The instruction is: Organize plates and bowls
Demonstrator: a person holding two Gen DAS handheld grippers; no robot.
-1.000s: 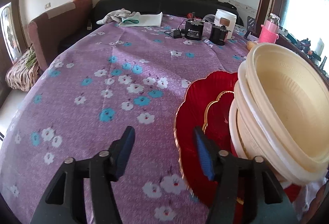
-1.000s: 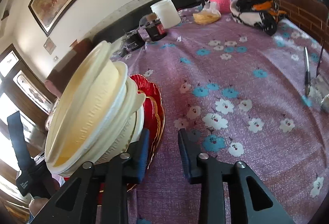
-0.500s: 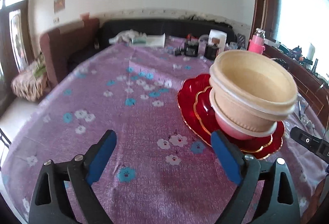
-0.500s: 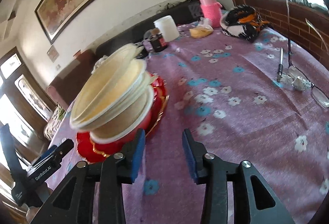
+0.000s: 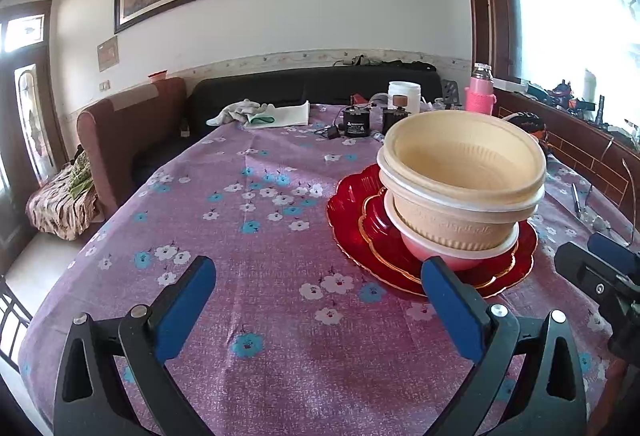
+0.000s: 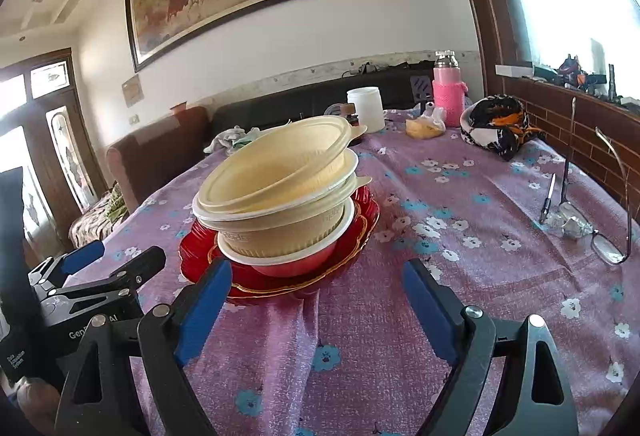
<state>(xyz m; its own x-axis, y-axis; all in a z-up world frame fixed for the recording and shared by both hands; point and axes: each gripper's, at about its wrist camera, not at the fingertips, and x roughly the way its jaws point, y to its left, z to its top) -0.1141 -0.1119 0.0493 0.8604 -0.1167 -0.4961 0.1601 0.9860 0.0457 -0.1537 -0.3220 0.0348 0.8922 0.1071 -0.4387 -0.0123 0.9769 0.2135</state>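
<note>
My left gripper (image 5: 318, 300) is spread wide, blue pads far apart, nothing between them, hovering over the purple floral tablecloth (image 5: 248, 220). My right gripper (image 6: 316, 296) is the same: wide apart, holding nothing

Stack sits ahead and right of my left claw, its near edge just past my right-hand pad (image 5: 452, 308) in the left wrist view. From the right claw it's ahead and left, near edge just beyond my left-hand pad (image 6: 202, 306)

Bottom up: large red plate (image 5: 348, 208) flat on the cloth, smaller gold-rimmed red plate (image 5: 376, 224) on it, then a pink bowl (image 5: 424, 248), then the cream bowls (image 5: 460, 172) nested on top. All mouths face up. Stack axis is roughly vertical, but the top cream bowl (image 6: 276, 160) sits crooked: in the right wrist view its rim is higher on the far right side and dips toward my left claw. Plates lie level

My left gripper's body (image 6: 92, 284) shows at the lower left of the right wrist view, beside the stack. My right gripper's tip (image 5: 600, 268) shows at the right edge of the left wrist view

Farther out, past the stack: white jar (image 6: 363, 108), pink bottle (image 6: 447, 96), black and orange cloth bundle (image 6: 496, 132). To the right of my right claw: a pen (image 6: 547, 198) and glasses (image 6: 608, 244) on the cloth
</note>
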